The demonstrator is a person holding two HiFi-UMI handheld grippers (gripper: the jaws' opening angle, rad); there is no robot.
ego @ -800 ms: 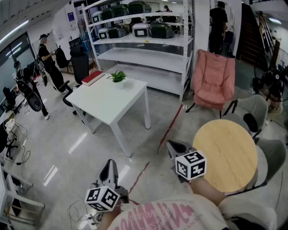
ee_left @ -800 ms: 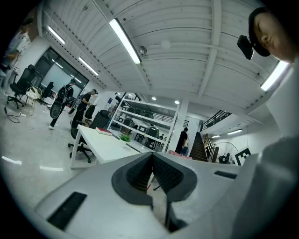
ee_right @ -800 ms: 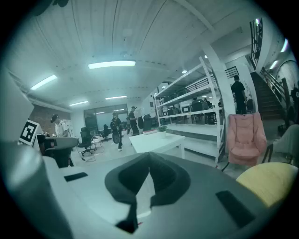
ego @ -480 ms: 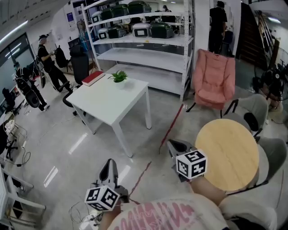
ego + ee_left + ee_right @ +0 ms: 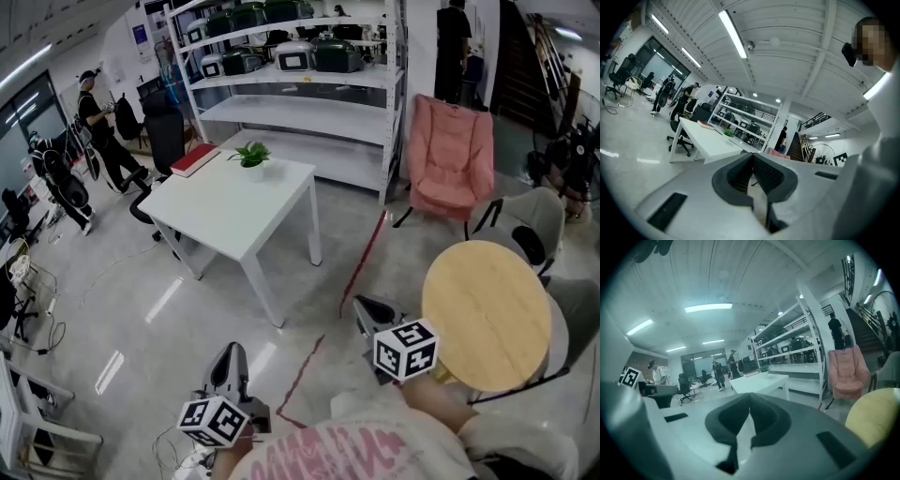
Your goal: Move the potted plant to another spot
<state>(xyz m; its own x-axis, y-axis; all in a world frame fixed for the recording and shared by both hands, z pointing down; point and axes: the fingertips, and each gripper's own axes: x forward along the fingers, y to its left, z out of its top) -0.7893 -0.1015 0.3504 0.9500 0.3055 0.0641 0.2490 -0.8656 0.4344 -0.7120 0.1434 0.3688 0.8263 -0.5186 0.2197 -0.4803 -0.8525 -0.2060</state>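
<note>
The potted plant [image 5: 251,155], small and green in a white pot, stands at the far edge of the white table [image 5: 234,211], beside a red book [image 5: 194,159]. It also shows small and distant in the left gripper view, as the plant [image 5: 727,133], and in the right gripper view, as the plant [image 5: 763,369]. My left gripper [image 5: 230,349] hangs low at the bottom left, shut and empty. My right gripper [image 5: 366,306] is at the bottom middle, also shut with nothing in it. Both are far from the table, over the floor.
A round wooden table [image 5: 487,314] stands close on my right with grey chairs around it. A pink armchair [image 5: 450,159] and white shelving [image 5: 300,103] lie beyond. Red tape [image 5: 361,262] runs across the floor. People [image 5: 94,122] and office chairs stand at the far left.
The head view has shifted a little: both grippers sit slightly lower in the picture and the round table lies further right. Both grippers stay shut and empty.
</note>
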